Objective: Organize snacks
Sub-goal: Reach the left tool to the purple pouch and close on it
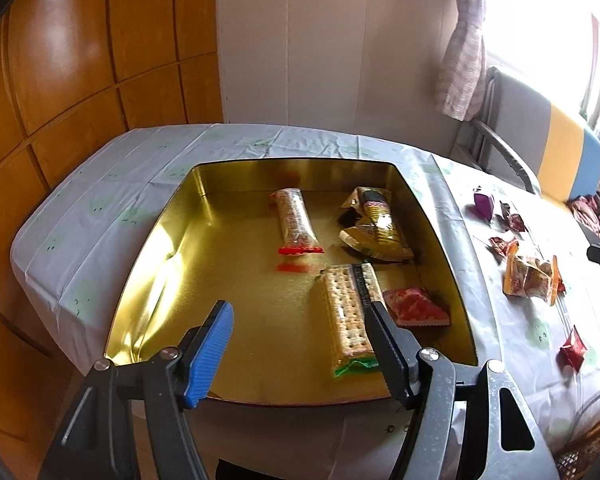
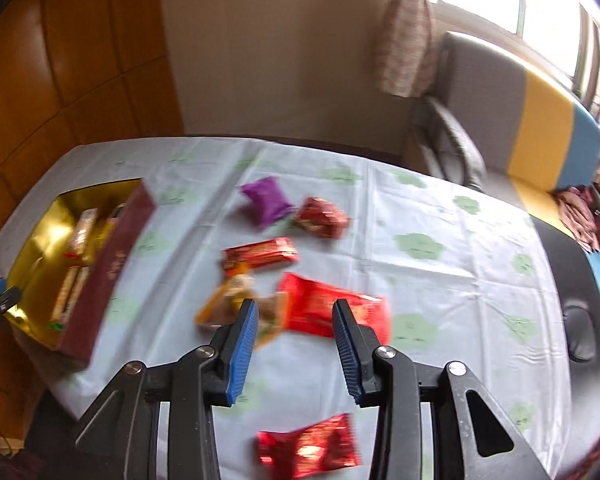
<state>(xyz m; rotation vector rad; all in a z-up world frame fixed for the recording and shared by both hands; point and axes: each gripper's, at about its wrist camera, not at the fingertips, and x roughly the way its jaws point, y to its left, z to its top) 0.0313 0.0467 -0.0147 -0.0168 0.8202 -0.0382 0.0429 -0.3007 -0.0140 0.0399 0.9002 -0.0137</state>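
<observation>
A gold tin (image 1: 148,264) sits on the clothed table and holds a cracker pack (image 1: 346,312), a rice bar (image 1: 296,220), yellow packets (image 1: 374,224) and a small red packet (image 1: 414,306). My left gripper (image 1: 300,307) hangs open over the tin's near side, with the cracker pack lying beside its right finger. My right gripper (image 2: 296,304) is open above the table, its tips framing a big red packet (image 2: 320,312) that lies there untouched. A purple packet (image 2: 266,200), a dark red packet (image 2: 322,216), a red bar (image 2: 260,254), an orange packet (image 2: 228,300) and a shiny red packet (image 2: 308,448) are scattered around.
The tin's maroon outer wall (image 2: 112,256) stands left of the loose snacks. A grey, yellow and blue sofa (image 2: 532,128) and a black chair (image 2: 572,300) border the table's right side. A wood-panelled wall (image 1: 60,80) stands at the left.
</observation>
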